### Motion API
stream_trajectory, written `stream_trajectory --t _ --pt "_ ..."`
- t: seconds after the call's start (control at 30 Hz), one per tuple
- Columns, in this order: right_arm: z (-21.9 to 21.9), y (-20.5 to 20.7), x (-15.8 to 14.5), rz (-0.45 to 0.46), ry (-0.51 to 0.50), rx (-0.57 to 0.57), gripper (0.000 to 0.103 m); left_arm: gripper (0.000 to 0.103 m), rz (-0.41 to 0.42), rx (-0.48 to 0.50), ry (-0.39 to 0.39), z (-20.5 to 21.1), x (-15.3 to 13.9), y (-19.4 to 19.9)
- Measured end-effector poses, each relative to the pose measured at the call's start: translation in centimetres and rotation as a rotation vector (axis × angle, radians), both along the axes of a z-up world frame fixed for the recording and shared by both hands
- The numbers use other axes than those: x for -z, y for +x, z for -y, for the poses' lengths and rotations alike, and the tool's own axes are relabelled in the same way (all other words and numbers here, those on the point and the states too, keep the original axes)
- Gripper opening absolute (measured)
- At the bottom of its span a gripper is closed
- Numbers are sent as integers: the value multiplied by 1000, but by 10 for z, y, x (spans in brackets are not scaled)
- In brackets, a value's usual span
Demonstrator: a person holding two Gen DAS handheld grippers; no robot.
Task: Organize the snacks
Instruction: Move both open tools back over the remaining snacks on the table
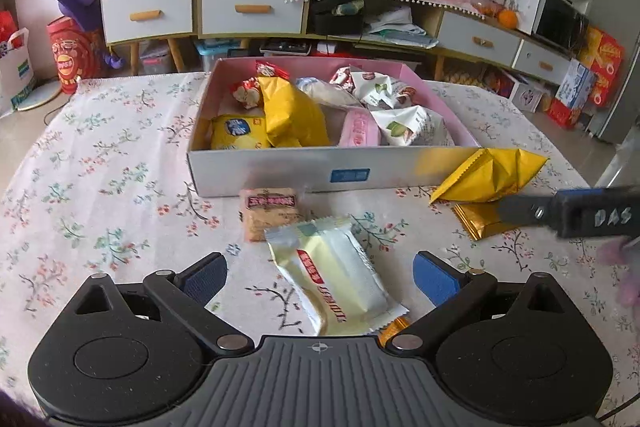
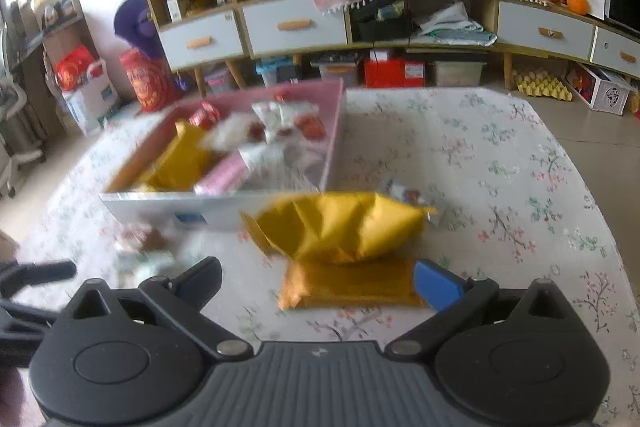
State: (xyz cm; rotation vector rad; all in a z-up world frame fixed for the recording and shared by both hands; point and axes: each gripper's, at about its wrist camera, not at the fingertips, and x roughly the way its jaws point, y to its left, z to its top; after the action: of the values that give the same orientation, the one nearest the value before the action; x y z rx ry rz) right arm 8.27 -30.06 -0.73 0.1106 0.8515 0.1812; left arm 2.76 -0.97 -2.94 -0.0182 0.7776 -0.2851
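Two grippers work over a floral tablecloth (image 1: 100, 167) beside one landmark, the open snack box (image 1: 280, 175) with pink inner walls and a pale front wall bearing a blue label; inside the box lie a large yellow bag (image 1: 292, 111), a yellow-and-blue packet (image 1: 238, 133), a pink wrapper (image 1: 358, 133) and several white pouches with green print (image 1: 412, 125). Just in front of the box's front wall sits a small tan biscuit pack (image 1: 270, 213); touching its near edge, further from the box, a cream-white wrapped cake (image 1: 334, 277) lies between the spread fingers of the left gripper (image 1: 320, 277), whose jaws stand wide apart and touch nothing. Off the box's front right corner a crumpled yellow bag (image 2: 340, 227) rests on a flat gold packet (image 2: 352, 287); a small white-and-red sweet (image 2: 408, 197) peeks out behind it. The right gripper (image 2: 318, 281) hovers before that gold packet, jaws wide apart, its blue pad (image 2: 438, 285) at the packet's right end; whether it touches is unclear, the view being blurred.
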Motion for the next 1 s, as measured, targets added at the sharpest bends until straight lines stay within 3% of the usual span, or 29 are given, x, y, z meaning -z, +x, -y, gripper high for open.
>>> stream_trajectory --t 0.33,0.5,0.73,0.83,1.0 --pt "0 9 30 -94 -24 10 92 100 -26 40 -21 10 22 1" --pt "-15 10 37 -47 -124 -35 92 100 -42 41 -14 14 30 3" --pt "-11 17 39 -1 -112 -39 92 98 -12 39 -18 16 32 5" --pt "-9 19 39 8 -111 -45 92 92 -3 36 -20 16 31 6" --pt "-8 21 38 -4 -116 -61 90 72 10 36 -3 16 29 7"
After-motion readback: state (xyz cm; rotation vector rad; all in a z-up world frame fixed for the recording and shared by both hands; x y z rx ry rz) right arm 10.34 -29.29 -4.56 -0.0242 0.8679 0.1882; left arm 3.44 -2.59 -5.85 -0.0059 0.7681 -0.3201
